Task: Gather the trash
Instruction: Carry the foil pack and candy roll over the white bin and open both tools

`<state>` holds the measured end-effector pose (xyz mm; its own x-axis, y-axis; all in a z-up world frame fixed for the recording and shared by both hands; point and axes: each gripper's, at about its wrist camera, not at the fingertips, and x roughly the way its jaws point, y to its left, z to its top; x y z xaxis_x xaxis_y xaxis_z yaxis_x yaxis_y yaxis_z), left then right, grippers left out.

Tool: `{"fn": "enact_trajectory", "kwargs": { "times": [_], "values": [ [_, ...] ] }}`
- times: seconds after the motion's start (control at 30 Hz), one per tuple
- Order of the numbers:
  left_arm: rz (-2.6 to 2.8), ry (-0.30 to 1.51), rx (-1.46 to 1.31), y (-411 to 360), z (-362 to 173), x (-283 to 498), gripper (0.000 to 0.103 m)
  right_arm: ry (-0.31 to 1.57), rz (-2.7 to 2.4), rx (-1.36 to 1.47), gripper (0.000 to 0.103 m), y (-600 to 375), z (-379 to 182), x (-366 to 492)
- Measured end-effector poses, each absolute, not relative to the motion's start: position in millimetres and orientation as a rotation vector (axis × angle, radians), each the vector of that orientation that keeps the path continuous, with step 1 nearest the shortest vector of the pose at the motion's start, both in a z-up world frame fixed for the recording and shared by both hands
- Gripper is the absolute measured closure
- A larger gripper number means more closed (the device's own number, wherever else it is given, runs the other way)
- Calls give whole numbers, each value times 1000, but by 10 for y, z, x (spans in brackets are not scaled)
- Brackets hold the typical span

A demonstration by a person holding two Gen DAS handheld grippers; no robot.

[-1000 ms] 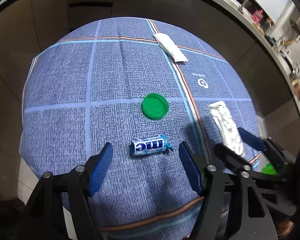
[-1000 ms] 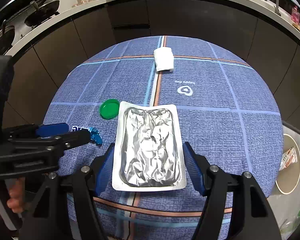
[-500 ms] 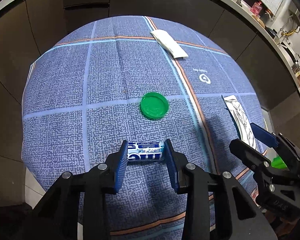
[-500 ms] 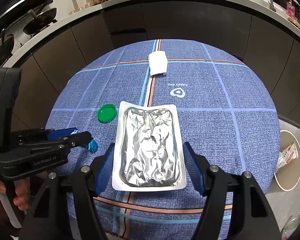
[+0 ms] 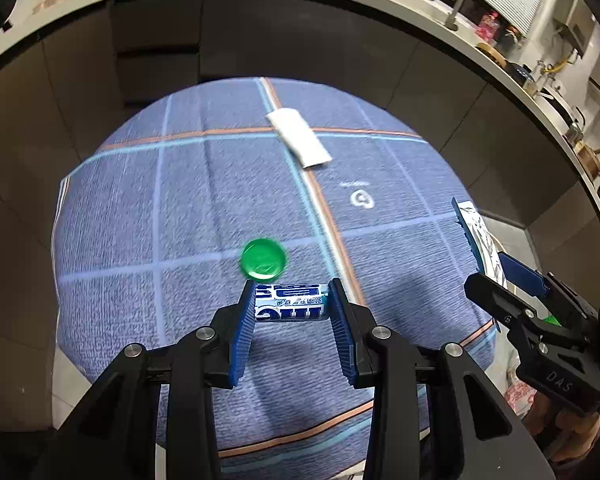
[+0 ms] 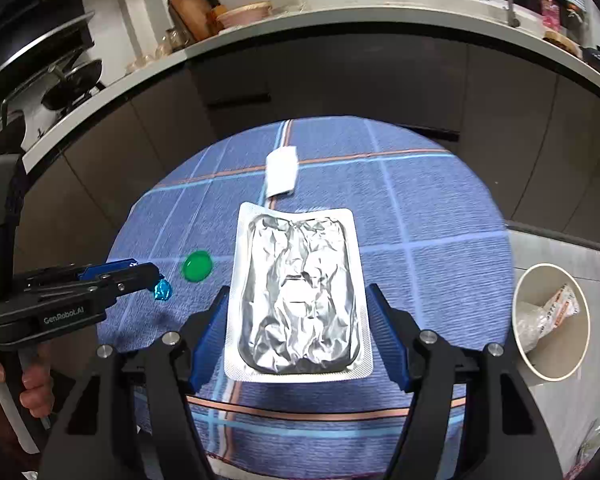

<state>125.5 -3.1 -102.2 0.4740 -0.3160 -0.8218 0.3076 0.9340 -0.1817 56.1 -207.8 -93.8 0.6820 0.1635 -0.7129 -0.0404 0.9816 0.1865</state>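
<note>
Left tongs (image 5: 292, 308) pinch a blue candy roll (image 5: 290, 307) endwise, a green cap (image 5: 263, 260) just beyond – right tongs (image 6: 296, 332) seemingly clamp a foil pouch (image 6: 298, 296).

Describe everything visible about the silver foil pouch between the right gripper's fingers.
The foil pouch is a flat, rounded-corner rectangle with a crinkled, shiny silver middle and a smooth pale sealed border all round. It looks flattened, likely empty. The right gripper clamps it by its two long edges, its blue pads against the border, holding it face-up and raised over the blue checked tablecloth. In the left wrist view it shows edge-on at the right. Nothing else touches it.
</note>
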Motion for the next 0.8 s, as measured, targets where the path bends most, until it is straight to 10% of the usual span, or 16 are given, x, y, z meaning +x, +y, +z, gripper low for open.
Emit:
{"fn": "enact_trajectory", "kwargs": {
  "times": [0.8],
  "values": [
    [-616, 923, 172, -1615, -650, 1194, 69, 686, -174, 343, 37, -3593, -838, -28]
  ]
}}
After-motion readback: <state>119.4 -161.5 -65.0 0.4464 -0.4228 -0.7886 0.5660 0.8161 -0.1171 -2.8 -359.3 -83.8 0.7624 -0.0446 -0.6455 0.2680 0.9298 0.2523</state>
